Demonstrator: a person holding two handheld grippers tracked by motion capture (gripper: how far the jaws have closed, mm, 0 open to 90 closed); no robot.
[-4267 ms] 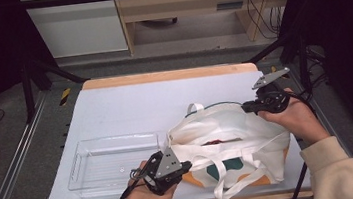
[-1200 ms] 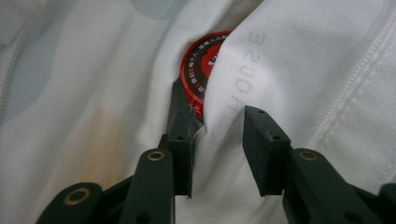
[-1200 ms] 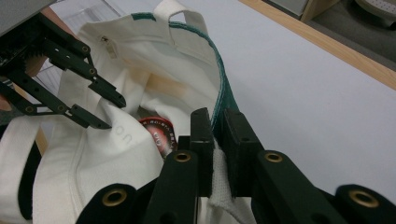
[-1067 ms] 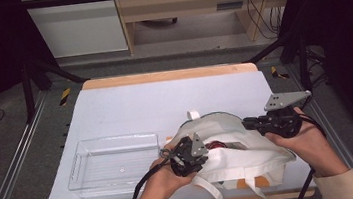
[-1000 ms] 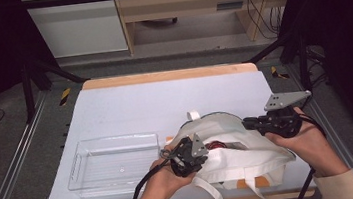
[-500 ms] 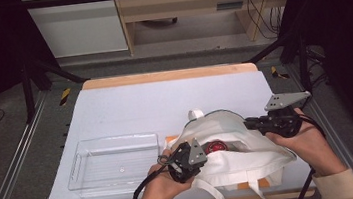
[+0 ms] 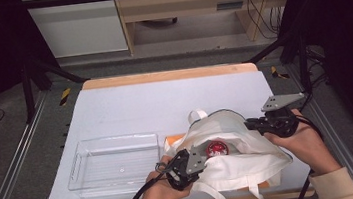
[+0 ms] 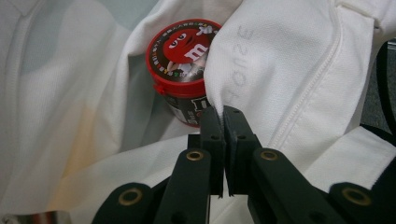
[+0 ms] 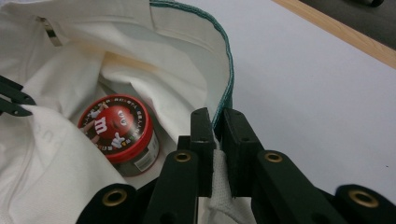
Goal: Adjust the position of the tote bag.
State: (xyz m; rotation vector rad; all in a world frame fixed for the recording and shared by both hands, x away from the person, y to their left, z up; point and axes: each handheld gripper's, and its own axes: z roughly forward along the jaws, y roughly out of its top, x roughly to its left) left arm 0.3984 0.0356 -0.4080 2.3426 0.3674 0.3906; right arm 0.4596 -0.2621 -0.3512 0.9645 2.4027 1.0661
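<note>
We see a white cloth tote bag (image 7: 242, 145) at the lower right of the high view, on the pale table (image 7: 165, 106). Our left gripper (image 7: 191, 159) has just closed on the bag's near edge; our right gripper (image 7: 251, 123) pinches its green-trimmed rim, spreading the mouth. Inside sits 1 red-lidded candy tub (image 7: 217, 148). A clear plastic tray (image 7: 113, 159) waits at lower left.

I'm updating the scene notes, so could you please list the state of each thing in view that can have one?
Tote bag: lying on the table, mouth held open from both sides.
Candy tub: inside the bag, red lid on.
Clear tray: empty, flat on the table.
Left gripper: shut on the bag's near rim; its jaws have just been closing.
Right gripper: shut on the bag's green-edged rim.
</note>
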